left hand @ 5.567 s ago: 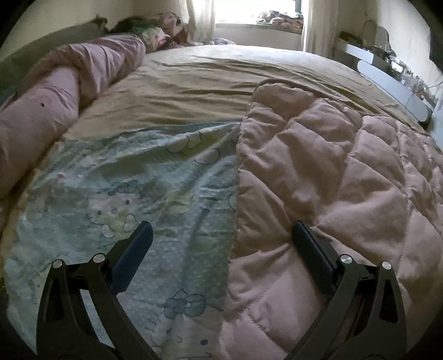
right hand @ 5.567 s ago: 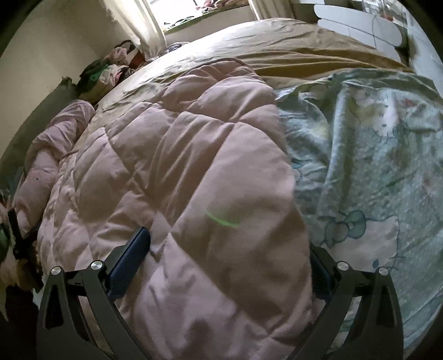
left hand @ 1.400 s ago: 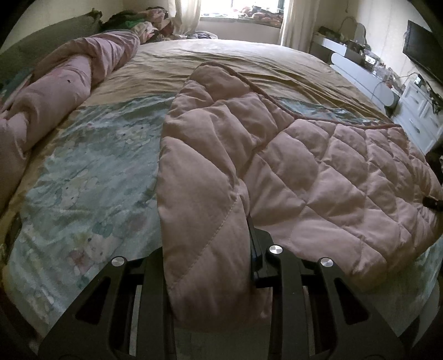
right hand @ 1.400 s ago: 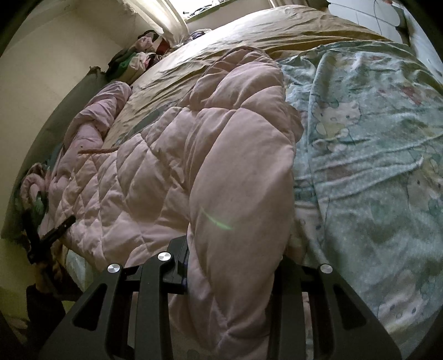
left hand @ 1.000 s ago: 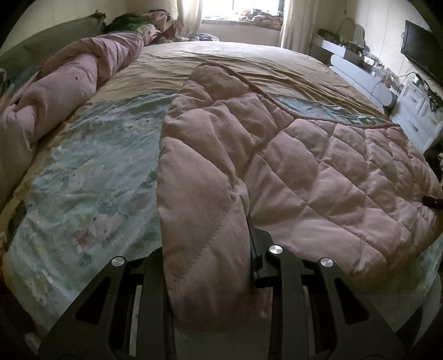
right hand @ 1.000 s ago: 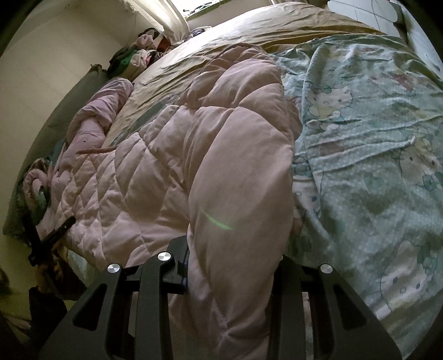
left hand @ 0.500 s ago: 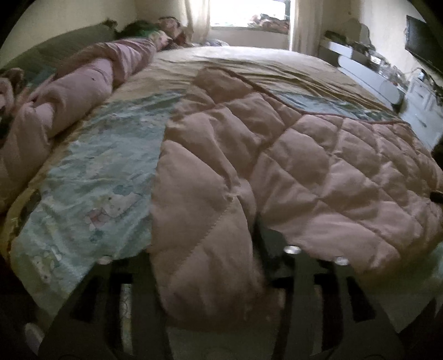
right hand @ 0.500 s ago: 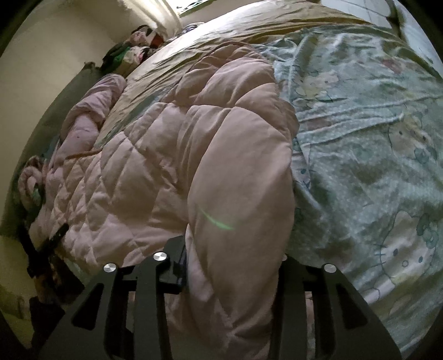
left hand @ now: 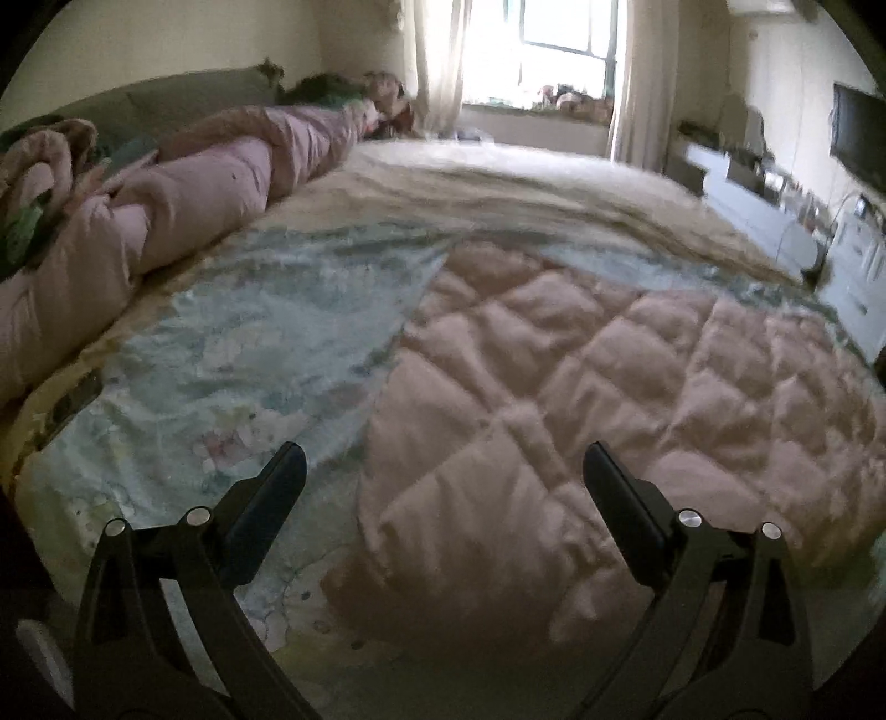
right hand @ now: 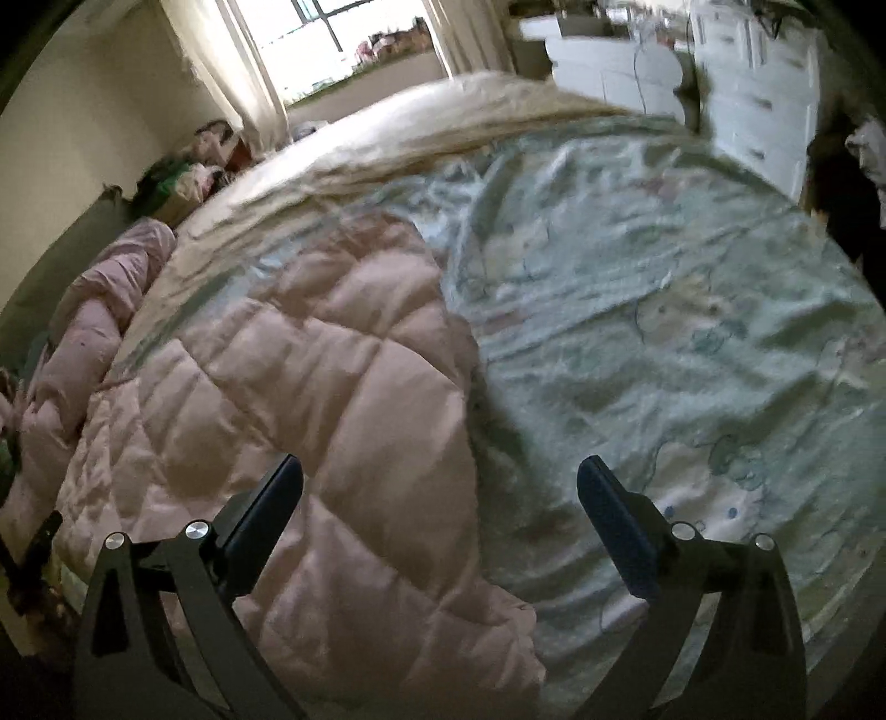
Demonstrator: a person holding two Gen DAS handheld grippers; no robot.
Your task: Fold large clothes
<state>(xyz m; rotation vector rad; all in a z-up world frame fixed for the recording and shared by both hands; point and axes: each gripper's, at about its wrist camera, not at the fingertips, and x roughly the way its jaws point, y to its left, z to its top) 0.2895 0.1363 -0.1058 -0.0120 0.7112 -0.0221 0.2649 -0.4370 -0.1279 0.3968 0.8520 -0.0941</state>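
Observation:
A pink quilted garment (left hand: 581, 387) lies spread on the pale green cartoon-print sheet (left hand: 232, 354) of a bed. In the left wrist view my left gripper (left hand: 443, 471) hovers over the garment's near left corner, its jaws opening wide, and the pads do not press on the cloth. In the right wrist view the same pink garment (right hand: 310, 399) fills the left half, and my right gripper (right hand: 440, 482) hangs over its near right edge. Its jaws are opening too, spread apart above the cloth and the sheet (right hand: 664, 332). Both pictures are blurred.
A rolled pink duvet (left hand: 183, 205) lies along the bed's left side by a green headboard (left hand: 183, 105). A beige cover (left hand: 498, 183) spans the far part of the bed. White drawers (right hand: 758, 83) and a dark screen (left hand: 858, 144) stand to the right, with a window (left hand: 542, 50) behind.
Both grippers were shut on folds of the pink garment; now both have let go and spread wide. The garment has dropped flat on the sheet, and both cameras have tilted up and drawn back.

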